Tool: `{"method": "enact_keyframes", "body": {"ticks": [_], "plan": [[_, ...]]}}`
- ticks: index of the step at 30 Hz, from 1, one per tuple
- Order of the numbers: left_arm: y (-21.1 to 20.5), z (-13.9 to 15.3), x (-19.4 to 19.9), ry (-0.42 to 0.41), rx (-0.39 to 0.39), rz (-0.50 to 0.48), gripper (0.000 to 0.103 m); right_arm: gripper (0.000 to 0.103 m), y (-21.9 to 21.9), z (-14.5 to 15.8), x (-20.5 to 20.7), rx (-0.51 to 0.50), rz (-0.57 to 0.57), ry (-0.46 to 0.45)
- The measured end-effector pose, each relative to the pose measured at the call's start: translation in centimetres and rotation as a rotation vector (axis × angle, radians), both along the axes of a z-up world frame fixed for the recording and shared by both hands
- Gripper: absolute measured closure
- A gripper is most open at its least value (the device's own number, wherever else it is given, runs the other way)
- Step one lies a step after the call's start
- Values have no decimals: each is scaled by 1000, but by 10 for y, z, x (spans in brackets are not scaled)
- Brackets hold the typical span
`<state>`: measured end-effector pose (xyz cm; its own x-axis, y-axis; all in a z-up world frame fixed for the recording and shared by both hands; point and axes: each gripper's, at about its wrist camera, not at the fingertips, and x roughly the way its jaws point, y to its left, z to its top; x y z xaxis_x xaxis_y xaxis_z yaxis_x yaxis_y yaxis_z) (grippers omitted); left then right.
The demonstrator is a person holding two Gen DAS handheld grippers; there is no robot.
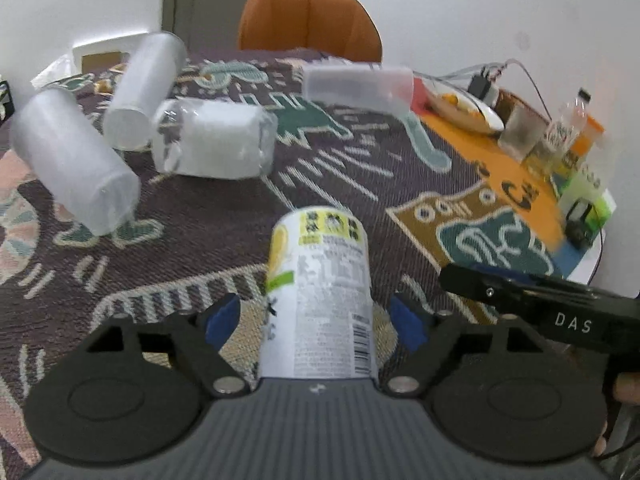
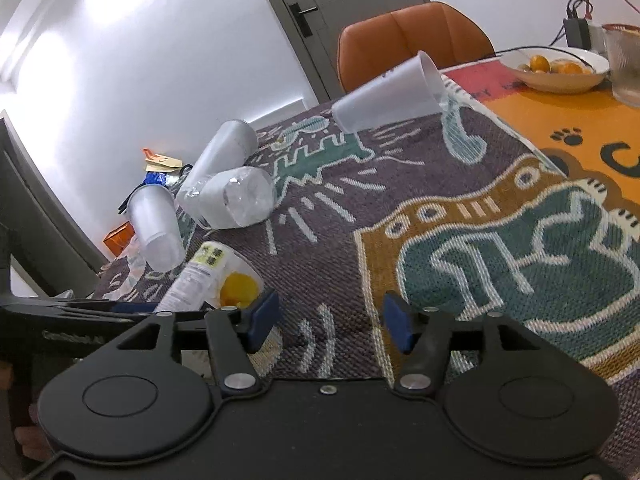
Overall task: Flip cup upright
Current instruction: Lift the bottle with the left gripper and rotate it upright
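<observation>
A white printed cup with a yellow-green label (image 1: 320, 296) lies on its side between the fingers of my left gripper (image 1: 316, 320). The blue pads (image 1: 222, 320) stand a little off its sides, so the gripper is open around it. In the right wrist view the same cup (image 2: 208, 276) lies at the left with its yellow inside showing. My right gripper (image 2: 330, 322) is open and empty over the patterned cloth (image 2: 400, 184). Several frosted plastic cups lie tipped over: one at the left (image 1: 76, 164), one behind it (image 1: 140, 92), one clear (image 1: 216, 144), one at the far side (image 1: 356, 84).
An orange chair (image 1: 308, 16) stands behind the table. At the right edge are a bowl of oranges (image 2: 556, 66), a ribbed glass (image 2: 624, 68), a small bottle (image 1: 568, 124), cartons (image 1: 588, 184) and a charger with cables (image 2: 576, 28). The right gripper's body (image 1: 540, 304) reaches in from the right.
</observation>
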<state>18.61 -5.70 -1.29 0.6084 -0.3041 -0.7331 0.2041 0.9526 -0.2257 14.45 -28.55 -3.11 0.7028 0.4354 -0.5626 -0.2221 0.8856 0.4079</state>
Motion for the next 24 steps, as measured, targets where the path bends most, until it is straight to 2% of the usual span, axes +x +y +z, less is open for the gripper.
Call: {"method": "enact_keyframes", "body": {"ticks": [4, 6, 11, 18, 24], "plan": [[14, 9, -6, -35, -47, 46, 22, 31, 1, 7, 6, 52, 8, 11], [20, 13, -9, -56, -49, 66, 22, 30, 3, 10, 10, 74, 15, 22], [39, 19, -17, -111, -53, 136, 19, 12, 17, 18, 20, 125, 52, 53], [69, 15, -30, -168, -76, 262, 15, 11, 37, 13, 41, 229, 85, 171], [89, 4, -36, -163, -100, 327, 14, 13, 49, 1, 55, 278, 72, 277]]}}
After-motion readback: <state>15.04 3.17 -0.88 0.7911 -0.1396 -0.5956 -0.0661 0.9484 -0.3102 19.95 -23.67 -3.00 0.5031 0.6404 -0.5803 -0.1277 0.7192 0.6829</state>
